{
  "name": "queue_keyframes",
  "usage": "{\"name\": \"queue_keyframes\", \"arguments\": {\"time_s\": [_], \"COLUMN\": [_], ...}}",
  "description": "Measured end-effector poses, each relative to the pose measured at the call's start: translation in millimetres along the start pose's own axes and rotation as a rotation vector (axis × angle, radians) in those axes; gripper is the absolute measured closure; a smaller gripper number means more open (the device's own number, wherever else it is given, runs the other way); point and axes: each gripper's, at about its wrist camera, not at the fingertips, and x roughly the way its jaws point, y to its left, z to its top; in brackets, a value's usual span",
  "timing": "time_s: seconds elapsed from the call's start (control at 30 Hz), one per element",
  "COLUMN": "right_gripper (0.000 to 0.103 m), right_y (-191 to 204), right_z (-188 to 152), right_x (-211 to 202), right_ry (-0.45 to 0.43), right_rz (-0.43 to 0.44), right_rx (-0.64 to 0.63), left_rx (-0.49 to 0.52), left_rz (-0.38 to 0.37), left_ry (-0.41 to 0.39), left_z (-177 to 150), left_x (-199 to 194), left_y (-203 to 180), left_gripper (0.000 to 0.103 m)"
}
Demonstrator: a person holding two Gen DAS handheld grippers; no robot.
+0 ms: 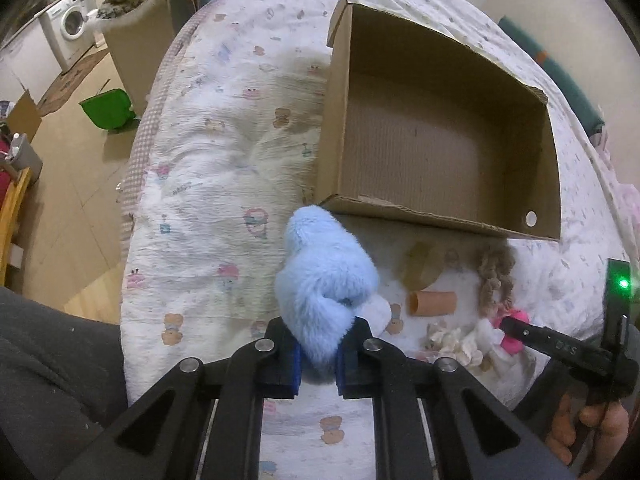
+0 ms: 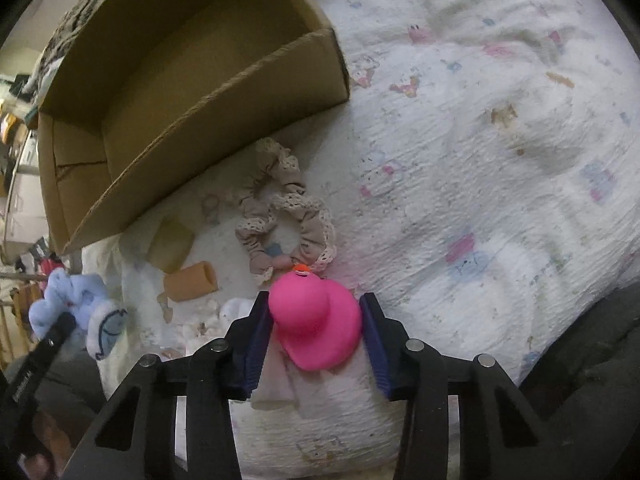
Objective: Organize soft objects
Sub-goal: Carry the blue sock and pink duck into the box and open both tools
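Now, left gripper (image 1: 316,354) clamps blue plush (image 1: 326,276) (fluffy), right gripper (image 2: 316,344) — jaws wide, around pink duck (image 2: 316,320).

Washing machine (image 1: 71,24) and green bin (image 1: 107,111) beside the bed (image 1: 208,184)

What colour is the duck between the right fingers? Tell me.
Bright pink, with an orange beak. The duck shows best in the right wrist view.

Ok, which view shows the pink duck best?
The right wrist view: the duck fills the space between the right tool's fingers, beak visible. The left wrist view shows only a pink sliver behind that tool.
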Motion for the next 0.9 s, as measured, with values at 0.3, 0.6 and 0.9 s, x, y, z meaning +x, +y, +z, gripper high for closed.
{"name": "queue_keyframes", "arguments": {"time_s": [0.3,0.6,0.9], "right_gripper": [0.057,0.057,0.057], "right_y": [3,26,51], "right_z": [-3,18,66], "right_x": [-53,-100,-94], "right_ry": [-0.147,-0.312,-0.354], "right_rz": [0.078,0.166,0.16], "right_rx": [-0.023,-0.131,-0.201], "left_rx": [-0.008,0.053,0.142], "left_rz": [-0.008,0.032,0.073], "left_ry": [-0.024,-0.175,-0.241], "left_z": [-8,18,74], "left_x": [-12,-52,-52], "left_y": [5,-15,-49], "left_gripper": [0.092,0.092,0.092]}}
